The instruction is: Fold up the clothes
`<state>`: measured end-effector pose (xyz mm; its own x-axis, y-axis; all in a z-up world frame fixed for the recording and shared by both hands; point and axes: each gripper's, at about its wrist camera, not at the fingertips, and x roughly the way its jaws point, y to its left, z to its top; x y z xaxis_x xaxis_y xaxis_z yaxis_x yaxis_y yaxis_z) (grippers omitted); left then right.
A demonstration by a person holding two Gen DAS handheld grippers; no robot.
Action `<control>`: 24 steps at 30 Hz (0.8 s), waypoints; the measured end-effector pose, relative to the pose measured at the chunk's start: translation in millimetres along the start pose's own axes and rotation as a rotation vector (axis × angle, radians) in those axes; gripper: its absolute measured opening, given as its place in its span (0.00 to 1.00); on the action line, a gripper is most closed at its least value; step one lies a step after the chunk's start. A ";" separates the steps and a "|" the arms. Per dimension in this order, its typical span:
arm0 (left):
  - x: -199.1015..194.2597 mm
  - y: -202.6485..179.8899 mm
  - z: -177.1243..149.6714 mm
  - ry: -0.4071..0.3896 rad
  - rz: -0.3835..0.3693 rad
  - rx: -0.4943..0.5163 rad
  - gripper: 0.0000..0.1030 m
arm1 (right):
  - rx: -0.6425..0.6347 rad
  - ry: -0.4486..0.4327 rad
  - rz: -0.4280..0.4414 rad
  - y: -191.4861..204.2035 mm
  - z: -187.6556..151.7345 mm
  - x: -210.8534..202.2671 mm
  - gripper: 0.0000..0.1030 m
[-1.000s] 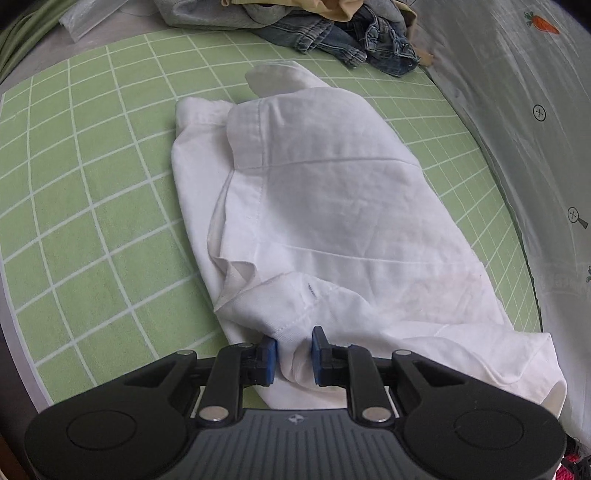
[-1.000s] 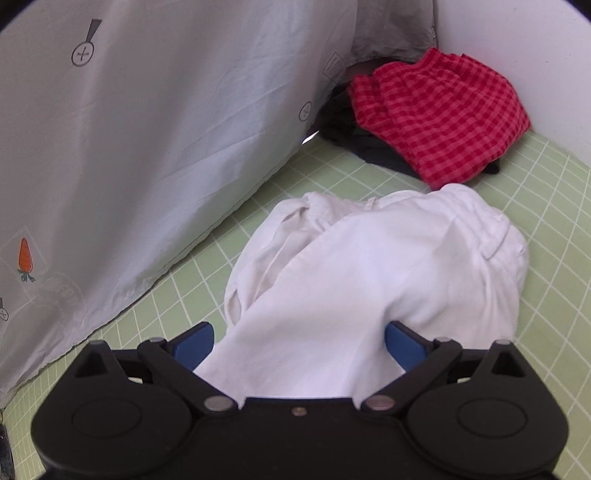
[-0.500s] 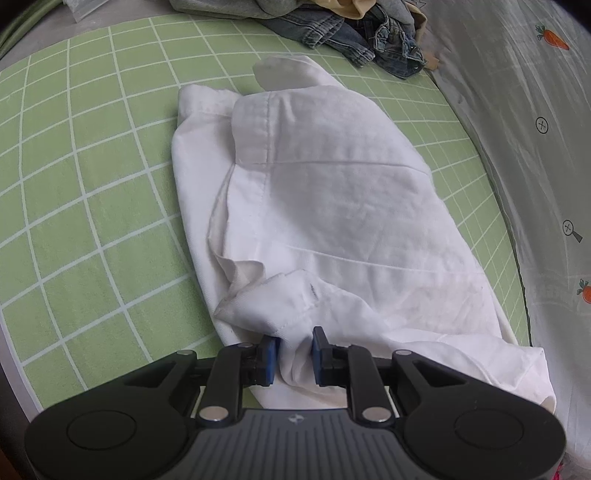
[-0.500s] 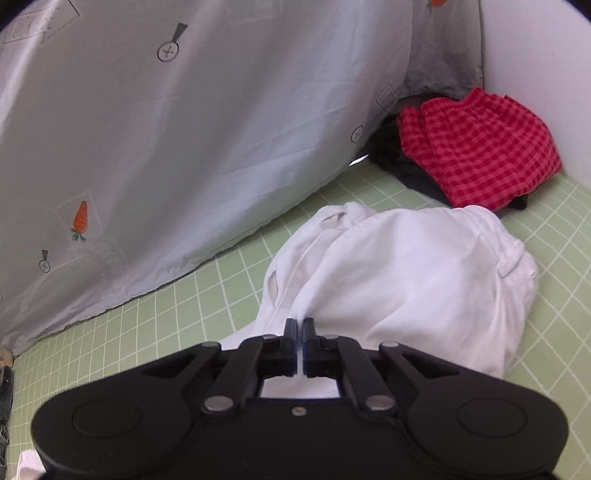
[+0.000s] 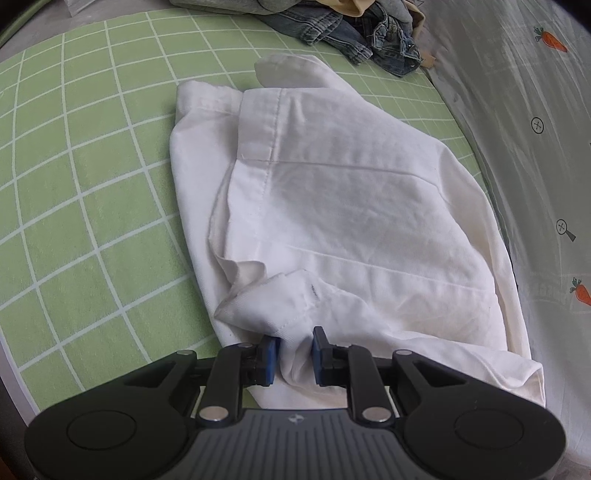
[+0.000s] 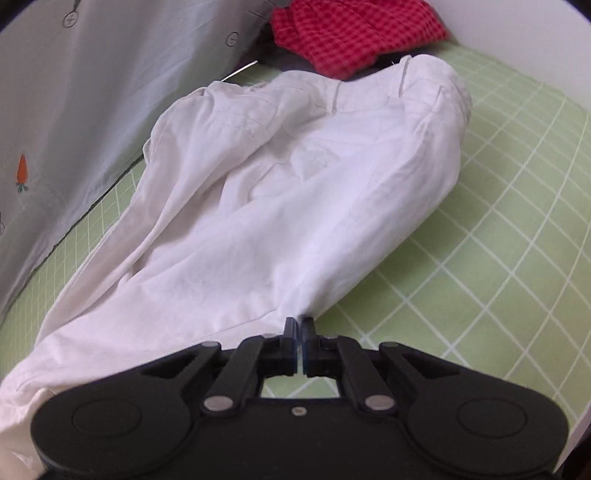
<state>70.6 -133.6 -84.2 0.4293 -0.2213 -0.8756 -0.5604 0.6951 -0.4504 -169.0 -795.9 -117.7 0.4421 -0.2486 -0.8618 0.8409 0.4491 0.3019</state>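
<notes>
A white garment (image 5: 351, 206) lies spread on the green grid mat (image 5: 74, 184), its waistband and hem toward the far end. My left gripper (image 5: 294, 349) is shut on a bunched fold at the garment's near edge, with cloth filling the narrow gap between its blue pads. In the right wrist view the same white garment (image 6: 288, 192) stretches away from my right gripper (image 6: 299, 325), which is shut on a pinched corner of the cloth. The fabric rises slightly from the mat (image 6: 498, 240) near that grip.
A heap of denim and other clothes (image 5: 351, 29) sits at the mat's far edge. A grey sheet with carrot prints (image 5: 535, 147) borders the garment's side. A red checked cloth (image 6: 351, 29) lies beyond the garment, beside a white wall (image 6: 535, 44).
My right gripper went from wide open to shut on the garment's corner and now pulls it taut. The left gripper stays shut on its fold and has shifted slightly nearer.
</notes>
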 end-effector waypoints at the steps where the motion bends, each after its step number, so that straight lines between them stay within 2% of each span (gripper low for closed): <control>1: -1.1 0.3 0.2 0.001 -0.001 -0.002 0.20 | 0.039 -0.002 0.014 -3.2 1.5 -0.2 0.09; 3: -3.2 1.0 0.5 0.004 -0.004 -0.005 0.20 | 0.147 -0.023 0.076 -12.3 4.0 -5.2 0.41; 6: -7.4 3.4 1.5 0.007 -0.014 -0.017 0.20 | 0.273 -0.074 0.139 -20.1 9.4 -15.1 0.66; 8: -7.4 5.1 0.7 0.007 -0.015 -0.020 0.20 | 0.298 -0.073 0.099 -19.6 16.6 -13.1 0.78; 9: -7.4 5.9 0.3 0.006 -0.015 -0.021 0.20 | 0.299 -0.067 0.066 -20.2 19.3 -9.2 0.79; 11: -7.4 7.6 -0.5 0.006 -0.016 -0.024 0.19 | 0.301 -0.048 0.015 -21.5 23.0 -0.8 0.79; 13: -7.4 9.3 -1.3 0.006 -0.016 -0.027 0.19 | 0.293 -0.046 0.018 -24.2 24.6 6.6 0.74; 14: -7.5 10.1 -1.7 0.005 -0.016 -0.028 0.19 | 0.284 -0.050 0.032 -25.0 24.6 8.8 0.60; 15: -7.5 10.9 -2.1 0.005 -0.017 -0.030 0.19 | 0.271 -0.058 0.045 -25.5 24.5 10.9 0.30; 16: -7.5 11.8 -2.6 0.005 -0.017 -0.031 0.19 | 0.234 -0.074 0.051 -23.8 24.2 12.3 0.20; 18: -7.5 13.4 -3.4 0.005 -0.018 -0.034 0.19 | 0.128 -0.081 0.017 -16.5 24.4 15.2 0.14; 21: -7.3 15.7 -4.4 0.004 -0.019 -0.038 0.19 | -0.013 -0.076 -0.025 -6.2 20.1 20.3 0.12; 24: -1.7 9.6 -0.6 0.004 -0.020 -0.033 0.19 | -0.040 -0.041 -0.017 -6.2 14.3 31.9 0.10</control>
<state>64.0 -127.0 -87.1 0.4380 -0.2374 -0.8671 -0.5748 0.6676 -0.4732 -155.7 -818.9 -141.2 0.4412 -0.2905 -0.8491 0.8355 0.4784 0.2704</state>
